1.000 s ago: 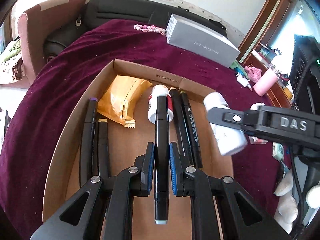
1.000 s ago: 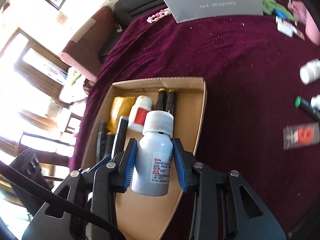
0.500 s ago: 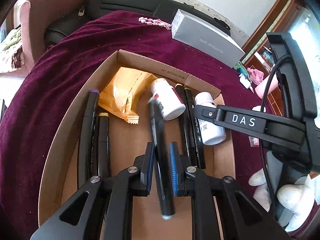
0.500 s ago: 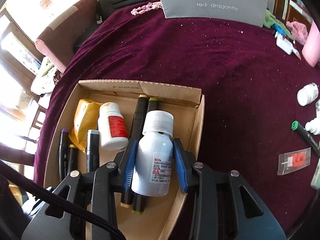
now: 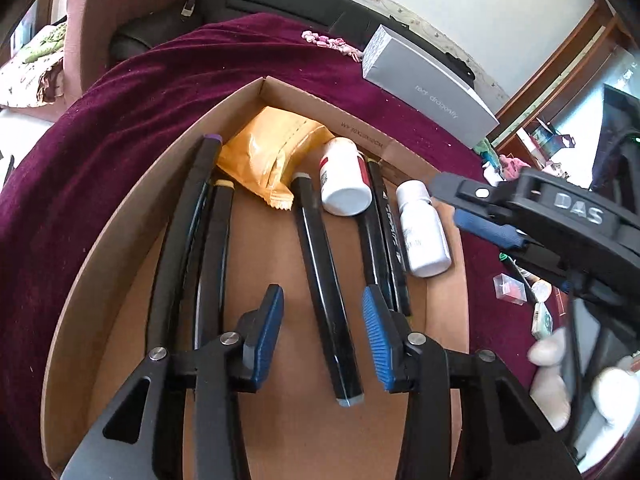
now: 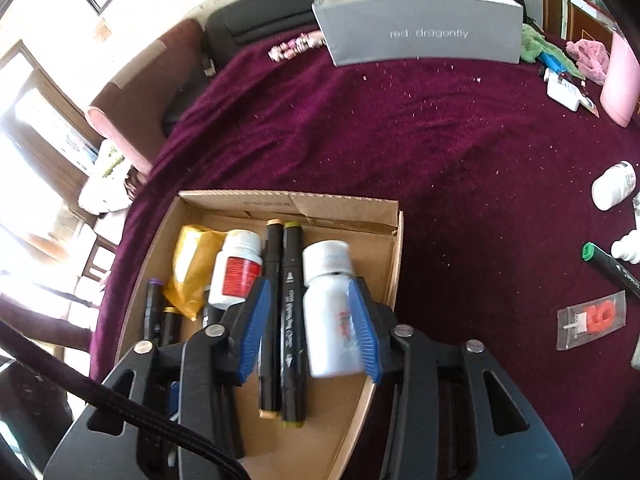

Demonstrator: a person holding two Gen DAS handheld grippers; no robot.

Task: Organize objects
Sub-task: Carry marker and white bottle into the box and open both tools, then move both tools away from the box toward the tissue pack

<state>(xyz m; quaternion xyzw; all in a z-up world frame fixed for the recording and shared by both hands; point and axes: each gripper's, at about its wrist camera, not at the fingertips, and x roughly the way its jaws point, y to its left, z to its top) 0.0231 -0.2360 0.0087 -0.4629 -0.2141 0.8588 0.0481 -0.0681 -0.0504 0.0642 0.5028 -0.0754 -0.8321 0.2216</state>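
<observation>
A table under a dark red cloth point(image 6: 420, 152) carries a grey carton point(image 6: 420, 26) at its far edge and an open cardboard box point(image 5: 120, 248) nearer. In the box lie a yellow packet point(image 5: 268, 148), several black markers and two white bottles. The left tool point(image 5: 322, 330) is opening, its blue pads clear of the black marker point(image 5: 324, 280) lying flat between them. The right tool point(image 6: 308, 328) is opening too; the plain white bottle point(image 6: 330, 308) rests in the box's right side between its pads. Whether the right pad touches it is unclear.
</observation>
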